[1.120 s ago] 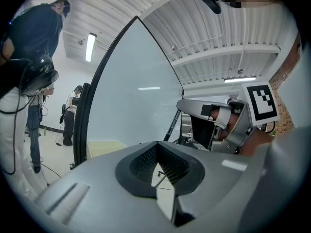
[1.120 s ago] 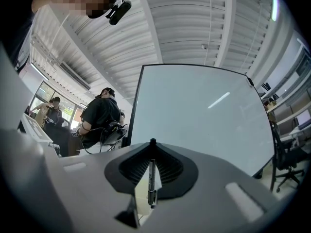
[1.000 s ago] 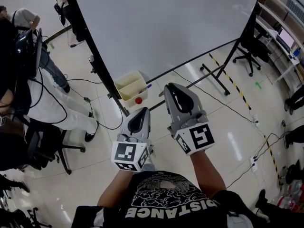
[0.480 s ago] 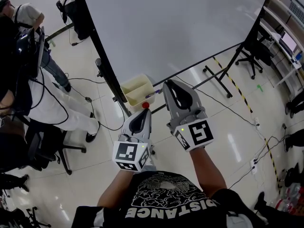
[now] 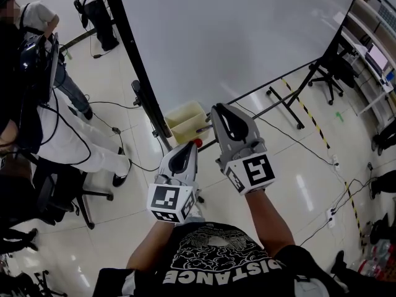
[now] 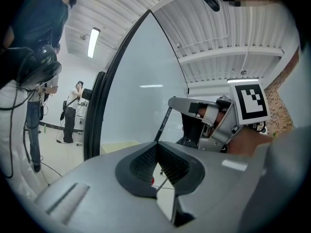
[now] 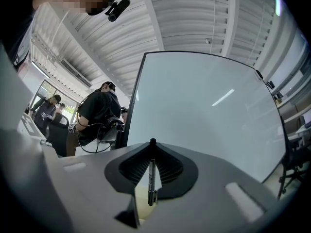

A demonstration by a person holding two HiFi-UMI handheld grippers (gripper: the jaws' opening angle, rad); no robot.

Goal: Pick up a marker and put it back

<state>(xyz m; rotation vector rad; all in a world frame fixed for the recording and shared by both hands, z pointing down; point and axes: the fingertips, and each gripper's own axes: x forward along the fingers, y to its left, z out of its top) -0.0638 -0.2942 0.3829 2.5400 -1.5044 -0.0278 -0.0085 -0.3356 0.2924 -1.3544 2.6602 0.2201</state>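
Note:
In the right gripper view a thin black marker (image 7: 151,178) stands upright between the jaws, and my right gripper (image 7: 152,149) is shut on it. In the head view the right gripper (image 5: 218,109) points at the whiteboard (image 5: 247,30), its tip beside a pale yellow bin (image 5: 183,117) that hangs on the board's lower frame. The marker itself is hidden in that view. My left gripper (image 5: 188,145) is lower and to the left, near a small red round thing (image 5: 198,143) at the bin's front. Its jaws (image 6: 158,147) are shut with nothing between them.
The whiteboard's black frame (image 5: 139,79) and stand legs (image 5: 281,98) run across the floor. People and an office chair (image 5: 59,190) are at the left, with cables (image 5: 120,125) on the tiles. Yellow-black tape (image 5: 309,119) and another chair (image 5: 331,73) are at the right.
The whiteboard frame and yellow bin have slid right and down in the head view, so the bin now sits close by both gripper tips. Both grippers keep their pose.

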